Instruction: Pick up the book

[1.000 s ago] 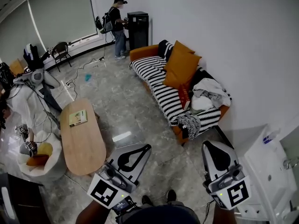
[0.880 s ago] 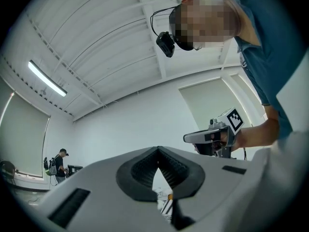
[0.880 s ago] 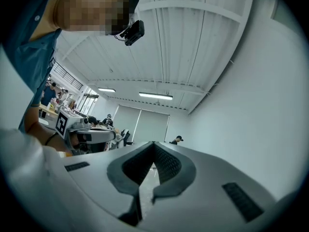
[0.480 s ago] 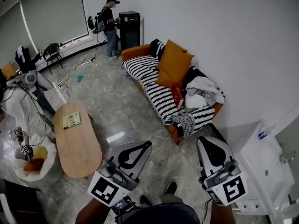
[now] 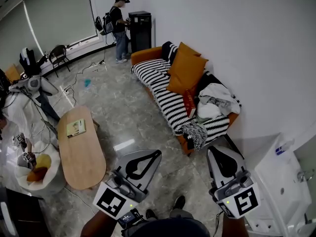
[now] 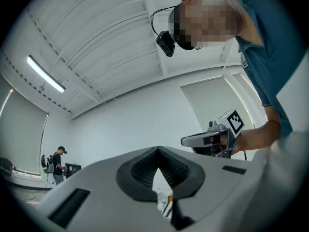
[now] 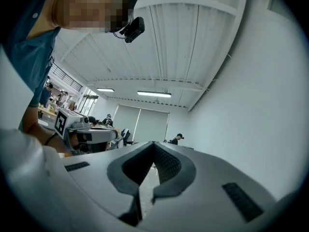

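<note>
A green-and-yellow book (image 5: 75,128) lies flat on the far end of an oval wooden table (image 5: 84,157), to the left in the head view. Both grippers are held low at the bottom of that view, well short of the table and above the marble floor. My left gripper (image 5: 156,153) has its jaws together with nothing in them, and in the left gripper view (image 6: 158,150) it points up at the white wall. My right gripper (image 5: 216,151) is also shut and empty, and its own view (image 7: 153,144) looks across the room.
A striped sofa (image 5: 168,98) with orange cushions (image 5: 185,73) and heaped clothes stands along the right wall. A white unit (image 5: 276,181) is at the lower right. A person (image 5: 120,27) stands by a black cabinet (image 5: 139,29). Cables, a chair (image 5: 58,57) and white bags (image 5: 29,167) sit on the left.
The whole room has slid a little to the left in the head view. Both grippers keep the same pose at the bottom edge, jaws still shut.
</note>
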`<state>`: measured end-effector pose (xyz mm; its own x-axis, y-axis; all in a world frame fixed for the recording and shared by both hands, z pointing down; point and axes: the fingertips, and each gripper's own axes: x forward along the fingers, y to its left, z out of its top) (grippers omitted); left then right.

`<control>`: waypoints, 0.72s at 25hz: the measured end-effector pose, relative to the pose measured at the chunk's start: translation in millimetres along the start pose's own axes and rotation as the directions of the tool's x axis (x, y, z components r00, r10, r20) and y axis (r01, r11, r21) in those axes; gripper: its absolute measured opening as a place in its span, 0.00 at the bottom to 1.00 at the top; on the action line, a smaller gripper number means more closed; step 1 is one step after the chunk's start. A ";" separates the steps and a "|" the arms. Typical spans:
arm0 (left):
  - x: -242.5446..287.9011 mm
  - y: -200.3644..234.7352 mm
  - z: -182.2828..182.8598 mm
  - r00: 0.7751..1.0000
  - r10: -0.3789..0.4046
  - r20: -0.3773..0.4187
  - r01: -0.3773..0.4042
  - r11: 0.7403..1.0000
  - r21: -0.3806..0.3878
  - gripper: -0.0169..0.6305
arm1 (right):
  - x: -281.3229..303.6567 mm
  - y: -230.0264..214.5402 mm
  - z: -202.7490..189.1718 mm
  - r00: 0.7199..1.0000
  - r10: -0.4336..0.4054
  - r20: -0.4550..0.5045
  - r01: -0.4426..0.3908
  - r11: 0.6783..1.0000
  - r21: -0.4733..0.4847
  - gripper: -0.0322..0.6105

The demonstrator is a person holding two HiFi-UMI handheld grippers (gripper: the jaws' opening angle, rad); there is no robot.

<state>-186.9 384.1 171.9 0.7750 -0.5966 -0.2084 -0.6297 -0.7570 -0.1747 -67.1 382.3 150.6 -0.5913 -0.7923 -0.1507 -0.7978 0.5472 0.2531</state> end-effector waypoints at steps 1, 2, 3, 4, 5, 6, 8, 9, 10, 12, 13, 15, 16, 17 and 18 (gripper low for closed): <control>8.4 -0.4 -3.1 1.000 0.000 -0.003 0.000 1.000 -0.001 0.03 | 1.0 -8.2 -4.5 1.000 0.001 -0.002 -0.001 1.000 0.005 0.07; 17.2 -0.7 -6.5 1.000 -0.001 -0.006 0.001 1.000 -0.002 0.03 | 2.2 -16.6 -9.5 1.000 0.003 -0.007 -0.003 1.000 0.011 0.07; 26.2 -0.7 -9.9 1.000 -0.002 -0.009 0.002 1.000 -0.004 0.03 | 3.7 -24.7 -14.2 1.000 0.006 -0.011 -0.006 1.000 0.017 0.07; 34.9 -0.4 -13.0 1.000 -0.003 -0.010 0.003 1.000 -0.006 0.03 | 5.5 -32.4 -18.2 1.000 0.009 -0.012 -0.009 1.000 0.020 0.07; 43.5 0.2 -15.7 1.000 -0.003 -0.010 0.003 1.000 -0.008 0.03 | 7.3 -39.8 -21.3 1.000 0.013 -0.012 -0.013 1.000 0.021 0.07; 52.1 0.5 -17.9 1.000 -0.003 -0.009 0.003 1.000 -0.008 0.03 | 8.8 -47.2 -23.7 1.000 0.017 -0.010 -0.017 1.000 0.021 0.07; 69.9 -0.3 -22.6 1.000 -0.001 -0.010 0.001 1.000 -0.006 0.03 | 9.7 -62.7 -28.0 1.000 0.022 -0.007 -0.021 0.999 0.027 0.07; 78.9 -1.5 -25.4 1.000 -0.001 -0.011 0.001 1.000 -0.005 0.03 | 8.9 -70.4 -31.3 1.000 0.022 -0.012 -0.022 0.999 0.040 0.07; 87.7 -3.1 -28.2 1.000 0.000 -0.011 0.000 1.000 -0.004 0.03 | 7.5 -78.1 -35.3 1.000 0.023 -0.018 -0.022 0.998 0.052 0.07; 104.1 -6.5 -32.8 1.000 0.001 -0.009 -0.001 1.000 -0.002 0.03 | 5.1 -94.4 -40.6 1.000 0.026 -0.014 -0.025 0.999 0.039 0.07; 111.9 -8.3 -34.9 1.000 0.002 -0.010 -0.002 1.000 0.000 0.03 | 4.2 -102.2 -42.8 1.000 0.028 -0.011 -0.028 0.999 0.030 0.07; 127.6 -10.5 -38.4 1.000 0.005 -0.015 -0.005 1.000 0.005 0.03 | 3.7 -115.7 -48.1 0.999 0.034 -0.014 -0.033 0.998 0.046 0.07; 135.0 -10.8 -39.5 1.000 0.008 -0.016 -0.008 1.000 0.006 0.03 | 4.2 -121.9 -50.3 0.999 0.037 -0.016 -0.036 0.998 0.059 0.07; 141.7 -11.1 -40.1 1.000 0.012 -0.017 -0.012 1.000 0.006 0.03 | 4.9 -127.2 -52.2 0.999 0.041 -0.017 -0.040 0.997 0.071 0.07; 147.4 -11.6 -40.8 1.000 0.017 -0.019 -0.017 1.000 0.008 0.03 | 5.4 -131.7 -53.6 0.999 0.046 -0.016 -0.045 0.996 0.078 0.07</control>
<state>-63.2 294.1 182.4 0.7652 -0.6141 -0.1930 -0.6429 -0.7449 -0.1785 41.1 291.5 167.6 -0.6254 -0.7705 -0.1232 -0.7773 0.6015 0.1844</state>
